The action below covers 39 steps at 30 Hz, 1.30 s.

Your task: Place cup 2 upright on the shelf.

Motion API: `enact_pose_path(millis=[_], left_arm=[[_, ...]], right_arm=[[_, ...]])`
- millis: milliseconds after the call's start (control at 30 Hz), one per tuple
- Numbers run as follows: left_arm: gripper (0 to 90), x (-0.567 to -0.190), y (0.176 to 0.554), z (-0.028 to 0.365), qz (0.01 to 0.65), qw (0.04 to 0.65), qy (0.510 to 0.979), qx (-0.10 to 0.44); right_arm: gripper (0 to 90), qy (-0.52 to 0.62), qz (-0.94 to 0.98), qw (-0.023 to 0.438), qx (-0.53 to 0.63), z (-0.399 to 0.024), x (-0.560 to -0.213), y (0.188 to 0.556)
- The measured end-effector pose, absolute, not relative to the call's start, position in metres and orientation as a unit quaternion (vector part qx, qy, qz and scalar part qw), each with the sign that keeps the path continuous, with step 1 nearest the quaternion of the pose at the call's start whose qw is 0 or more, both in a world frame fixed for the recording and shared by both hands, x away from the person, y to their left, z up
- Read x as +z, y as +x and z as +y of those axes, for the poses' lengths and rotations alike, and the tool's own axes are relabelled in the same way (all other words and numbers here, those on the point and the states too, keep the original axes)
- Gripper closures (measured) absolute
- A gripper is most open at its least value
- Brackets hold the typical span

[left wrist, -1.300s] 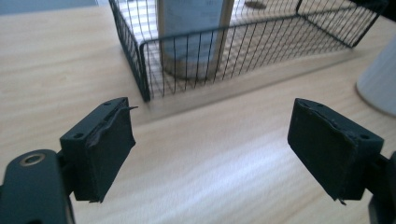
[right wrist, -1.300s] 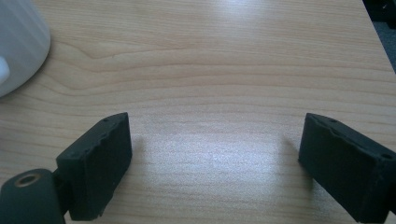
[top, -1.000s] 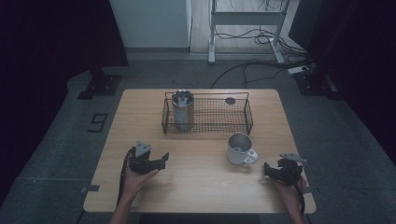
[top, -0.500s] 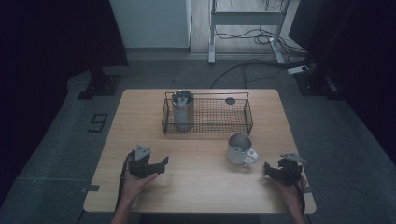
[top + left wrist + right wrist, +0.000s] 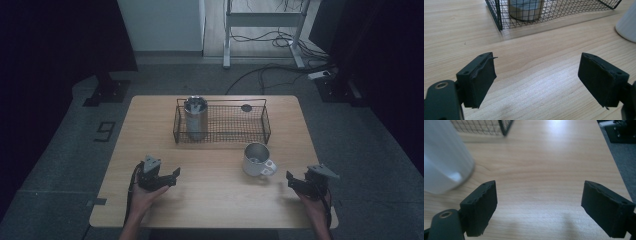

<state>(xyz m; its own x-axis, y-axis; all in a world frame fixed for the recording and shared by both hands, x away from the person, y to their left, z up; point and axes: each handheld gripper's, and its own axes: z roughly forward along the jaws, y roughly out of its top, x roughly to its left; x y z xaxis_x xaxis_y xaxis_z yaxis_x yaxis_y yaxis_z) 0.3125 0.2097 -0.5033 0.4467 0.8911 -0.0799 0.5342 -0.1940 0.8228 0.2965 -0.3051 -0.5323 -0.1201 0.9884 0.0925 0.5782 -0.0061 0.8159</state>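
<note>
A black wire basket (image 5: 250, 131) stands at the table's far middle, with a metal tumbler (image 5: 196, 118) upright in its left end and a small dark round thing (image 5: 246, 107) at its back. A white mug (image 5: 256, 159) sits in front of the basket's right end, its handle turned to the near right. My left gripper (image 5: 172, 176) rests near the front left, open and holding nothing, with the basket (image 5: 499, 15), the tumbler (image 5: 525, 8) and the mug (image 5: 627, 23) ahead of it. My right gripper (image 5: 292, 181) is open at the front right, just right of the mug (image 5: 444, 162).
The light wooden table (image 5: 215, 200) has bare board between the two grippers. A basket corner (image 5: 504, 127) lies ahead of the right gripper, and the table's right edge (image 5: 614, 162) is close beside it. Cables and a desk frame (image 5: 260, 20) stand on the floor beyond.
My left gripper has drifted slightly back toward the near edge. The right gripper, mug and basket have stayed where they were.
</note>
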Motion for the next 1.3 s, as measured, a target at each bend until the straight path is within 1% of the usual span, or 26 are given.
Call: enact_pose_path(millis=[467, 500, 967, 1133, 1300], left_arm=[[14.6, -0.493, 0.308, 0.215, 0.483, 0.439, 0.729, 0.204], [14.6, -0.492, 0.305, 0.216, 0.479, 0.443, 0.729, 0.208], [14.5, -0.499, 0.306, 0.209, 0.476, 0.426, 0.744, 0.195], [14.5, -0.501, 0.307, 0.209, 0.477, 0.424, 0.747, 0.187], [14.5, -0.501, 0.307, 0.209, 0.477, 0.423, 0.748, 0.184]], right_arm=[[12.9, 0.572, 0.651, 0.261, 0.424, -0.294, -0.501, 0.285], [12.9, 0.565, 0.649, 0.265, 0.435, -0.291, -0.495, 0.283], [11.9, 0.52, 0.672, 0.254, 0.461, -0.267, -0.468, 0.279], [10.7, 0.513, 0.682, 0.253, 0.457, -0.258, -0.465, 0.283], [9.8, 0.506, 0.693, 0.241, 0.453, -0.247, -0.468, 0.291]])
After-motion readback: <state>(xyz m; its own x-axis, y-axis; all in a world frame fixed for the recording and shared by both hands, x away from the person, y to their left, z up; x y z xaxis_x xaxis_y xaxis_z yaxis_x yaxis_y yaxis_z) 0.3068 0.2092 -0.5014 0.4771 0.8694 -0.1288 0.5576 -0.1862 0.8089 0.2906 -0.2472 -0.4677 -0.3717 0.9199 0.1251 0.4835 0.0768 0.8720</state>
